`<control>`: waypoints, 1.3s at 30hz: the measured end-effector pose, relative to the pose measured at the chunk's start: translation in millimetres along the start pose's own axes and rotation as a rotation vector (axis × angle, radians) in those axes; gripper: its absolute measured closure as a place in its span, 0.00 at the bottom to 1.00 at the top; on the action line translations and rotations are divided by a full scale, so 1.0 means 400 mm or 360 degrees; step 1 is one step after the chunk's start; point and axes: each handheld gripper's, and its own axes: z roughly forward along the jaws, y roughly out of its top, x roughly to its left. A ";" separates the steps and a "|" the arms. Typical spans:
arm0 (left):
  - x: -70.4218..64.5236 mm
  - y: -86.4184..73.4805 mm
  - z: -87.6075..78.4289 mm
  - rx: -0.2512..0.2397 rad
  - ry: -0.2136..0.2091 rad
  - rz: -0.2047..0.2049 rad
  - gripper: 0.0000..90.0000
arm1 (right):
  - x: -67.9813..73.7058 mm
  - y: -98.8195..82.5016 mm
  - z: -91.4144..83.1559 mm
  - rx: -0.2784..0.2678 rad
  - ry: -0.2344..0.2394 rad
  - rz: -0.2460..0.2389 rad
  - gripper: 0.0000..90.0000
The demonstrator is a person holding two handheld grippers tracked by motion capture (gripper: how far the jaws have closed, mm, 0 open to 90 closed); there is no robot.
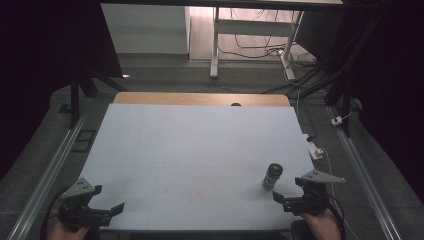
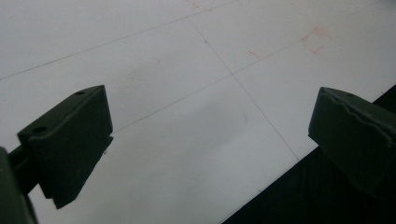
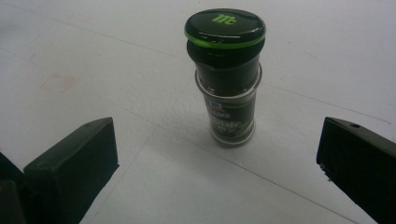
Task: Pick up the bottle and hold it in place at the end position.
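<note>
A small spice jar (image 1: 272, 176) with a black, green-rimmed lid stands upright on the white table top (image 1: 195, 145) at the front right. My right gripper (image 1: 287, 188) is open just in front of it, near the table's front edge. In the right gripper view the jar (image 3: 226, 79) stands a short way ahead, centred between the two wide-apart jaws and touching neither. At the front left corner my left gripper (image 1: 109, 198) is open and holds nothing. In its own view the left gripper (image 2: 210, 121) looks across bare table and the front edge.
A faint red mark (image 1: 194, 196) lies on the table top near the front middle. A wooden strip (image 1: 200, 98) borders the far edge. A white cable and plug (image 1: 315, 150) hang off the right side. Metal rails (image 1: 47, 175) run along both sides on the floor.
</note>
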 end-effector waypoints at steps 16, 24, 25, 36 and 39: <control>0.000 0.000 0.000 0.0002 0.0000 0.0001 0.01 | -0.005 0.023 0.032 -0.0017 0.0074 -0.0072 0.00; -0.001 0.001 0.001 0.0003 0.0001 0.0002 0.01 | -0.017 0.034 0.053 -0.0004 0.0026 -0.0121 0.00; -0.001 0.000 0.001 0.0003 0.0001 0.0003 0.01 | -0.020 0.036 0.056 0.0004 0.0016 -0.0132 0.00; 0.000 0.001 0.001 0.0009 0.0002 0.0002 0.01 | -0.045 0.053 0.104 0.0062 0.0040 -0.0156 0.00; 0.000 0.001 0.001 0.0010 0.0001 0.0003 0.01 | -0.051 0.053 0.117 0.0068 0.0054 -0.0158 0.00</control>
